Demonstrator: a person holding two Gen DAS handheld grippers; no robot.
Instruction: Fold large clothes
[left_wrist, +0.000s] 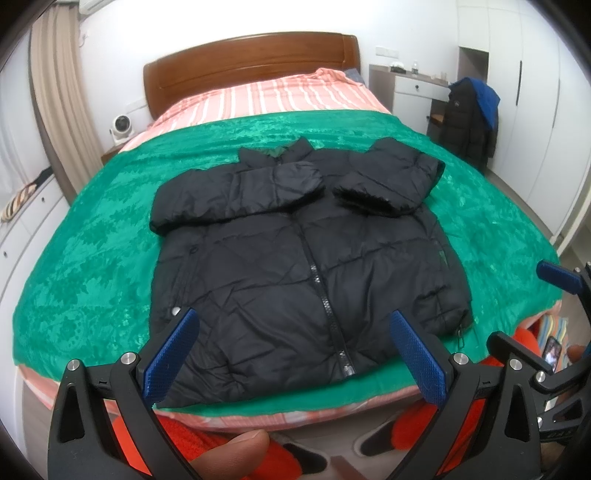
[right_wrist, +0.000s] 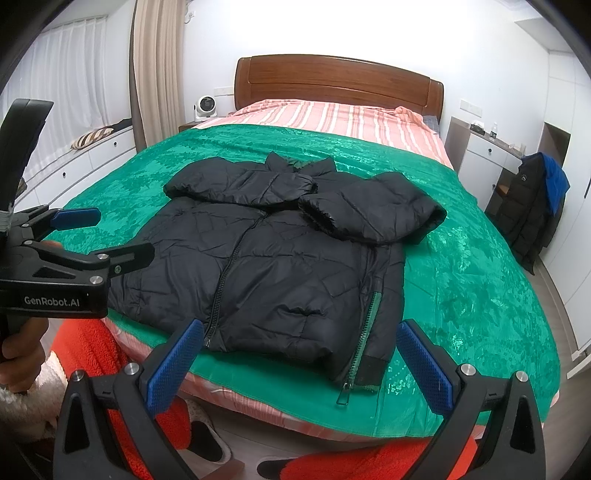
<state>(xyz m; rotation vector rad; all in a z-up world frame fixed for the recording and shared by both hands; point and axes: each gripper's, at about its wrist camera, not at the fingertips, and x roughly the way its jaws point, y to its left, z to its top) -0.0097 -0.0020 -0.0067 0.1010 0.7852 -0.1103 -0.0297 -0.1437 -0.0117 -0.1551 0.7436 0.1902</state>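
Observation:
A black puffer jacket (left_wrist: 295, 266) lies front up on the green blanket (left_wrist: 92, 258), zipped, with both sleeves folded across the chest. It also shows in the right wrist view (right_wrist: 280, 258). My left gripper (left_wrist: 295, 354) is open and empty, held above the hem at the bed's near edge. My right gripper (right_wrist: 301, 363) is open and empty, held above the hem's right corner. The left gripper also shows at the left of the right wrist view (right_wrist: 74, 236).
The bed has a wooden headboard (right_wrist: 332, 81) and striped pink sheet (right_wrist: 332, 114). Another dark jacket with a blue one hangs on a chair (right_wrist: 532, 214) at the right. A small fan (right_wrist: 205, 107) stands at the left. White drawers (right_wrist: 85, 162) line the left wall.

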